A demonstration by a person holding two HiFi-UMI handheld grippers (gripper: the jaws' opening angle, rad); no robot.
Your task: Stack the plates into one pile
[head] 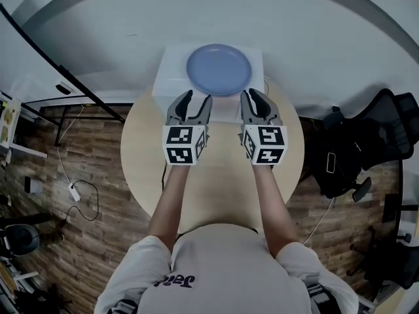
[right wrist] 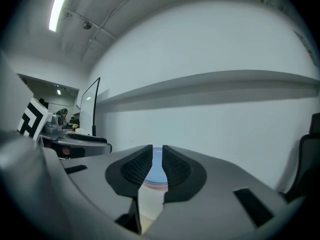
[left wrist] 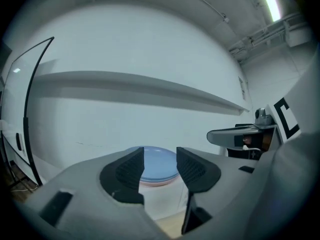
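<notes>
A blue plate (head: 218,69) lies on a white box (head: 171,77) at the far edge of a round pale wooden table (head: 222,175). Through the jaws of the left gripper view the blue plate (left wrist: 159,165) rests on a pink plate (left wrist: 157,182). My left gripper (head: 196,102) (left wrist: 160,151) hovers just short of the box with its jaws apart and nothing between them. My right gripper (head: 255,100) (right wrist: 157,149) floats beside it, jaws only a narrow slit apart, also empty. The same plate pile (right wrist: 157,166) shows through that slit.
A black office chair (head: 366,142) stands right of the table. A black-framed glass panel (head: 59,70) leans at the left, with cables and a power adapter (head: 74,191) on the wooden floor. A white wall runs behind the box.
</notes>
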